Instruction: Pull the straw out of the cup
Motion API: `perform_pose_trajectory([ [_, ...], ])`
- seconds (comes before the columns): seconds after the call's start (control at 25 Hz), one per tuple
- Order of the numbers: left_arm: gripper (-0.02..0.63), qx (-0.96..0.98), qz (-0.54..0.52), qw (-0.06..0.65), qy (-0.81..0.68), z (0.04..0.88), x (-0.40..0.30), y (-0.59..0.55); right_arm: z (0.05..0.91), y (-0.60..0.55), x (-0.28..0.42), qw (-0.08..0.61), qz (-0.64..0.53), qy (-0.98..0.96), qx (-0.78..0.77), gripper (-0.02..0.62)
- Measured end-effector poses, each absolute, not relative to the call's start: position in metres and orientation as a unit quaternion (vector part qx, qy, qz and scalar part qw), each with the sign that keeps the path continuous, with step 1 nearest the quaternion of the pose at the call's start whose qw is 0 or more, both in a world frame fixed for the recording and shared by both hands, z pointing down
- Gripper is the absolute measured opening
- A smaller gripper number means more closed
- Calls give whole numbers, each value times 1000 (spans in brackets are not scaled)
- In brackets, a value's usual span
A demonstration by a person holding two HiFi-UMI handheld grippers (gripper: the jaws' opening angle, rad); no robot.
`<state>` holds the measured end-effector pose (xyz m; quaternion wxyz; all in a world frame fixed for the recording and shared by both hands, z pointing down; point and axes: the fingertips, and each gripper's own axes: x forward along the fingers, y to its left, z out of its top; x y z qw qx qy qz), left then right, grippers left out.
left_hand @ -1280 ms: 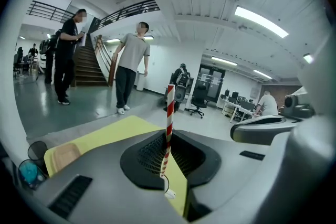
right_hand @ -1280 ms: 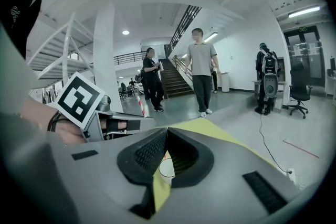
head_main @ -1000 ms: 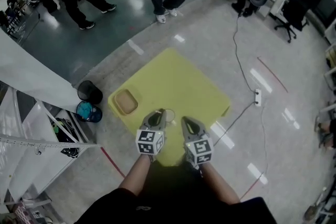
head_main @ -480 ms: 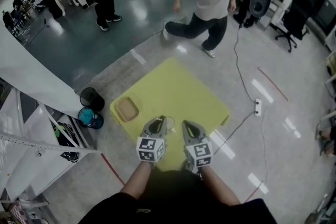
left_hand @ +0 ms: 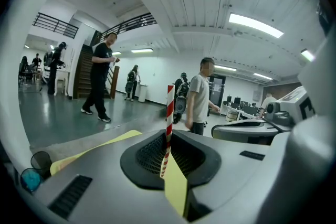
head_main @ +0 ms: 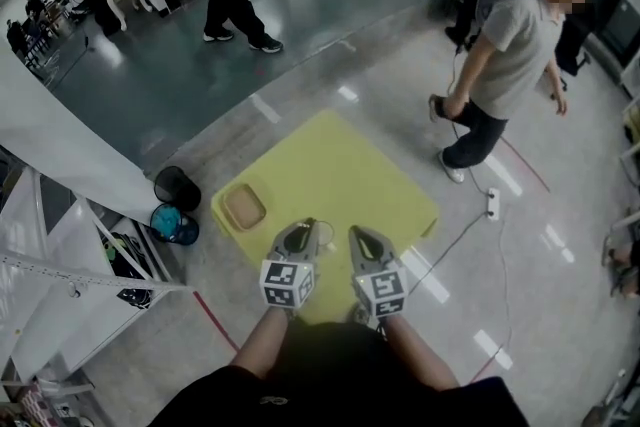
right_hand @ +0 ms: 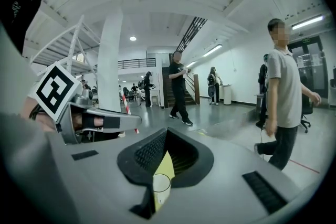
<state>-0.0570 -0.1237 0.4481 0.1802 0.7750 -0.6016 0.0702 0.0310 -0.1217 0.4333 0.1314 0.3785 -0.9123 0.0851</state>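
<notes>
Red-and-white striped, the straw [left_hand: 169, 107] stands upright, pinched at the tips of my left tongs [left_hand: 168, 136]. Its bottom end seems to hang free in the gap behind the pads, so I judge it is out of the cup [right_hand: 161, 184]. The cup is clear with nothing in it. It stands on the table near the tips of both tongs and shows below my right tongs [right_hand: 167, 153], whose tips are pressed together on nothing. Since nothing steadies the cup, I want to raise the straw straight and keep it upright. A light but firm pinch should stop the end catching the rim and tipping it. The yellow table [head_main: 340, 165] has room to spare. People walk on the far floor, well apart.
</notes>
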Motion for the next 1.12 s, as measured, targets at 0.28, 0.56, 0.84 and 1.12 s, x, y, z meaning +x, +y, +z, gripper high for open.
perform_pose_trajectory([
  [0.28,63,775,72,176,-603,447,-58,-122,435,-121,32,138,80,-910,382,15],
  [0.56,63,777,73,174,-601,449,-59,-120,435,-119,30,138,79,-910,383,15],
  [0.84,63,777,75,175,-600,447,-59,-121,434,-119,31,139,79,-909,384,15],
  [1.12,63,778,77,175,-599,447,-57,-122,436,-120,33,140,80,-908,386,15],
])
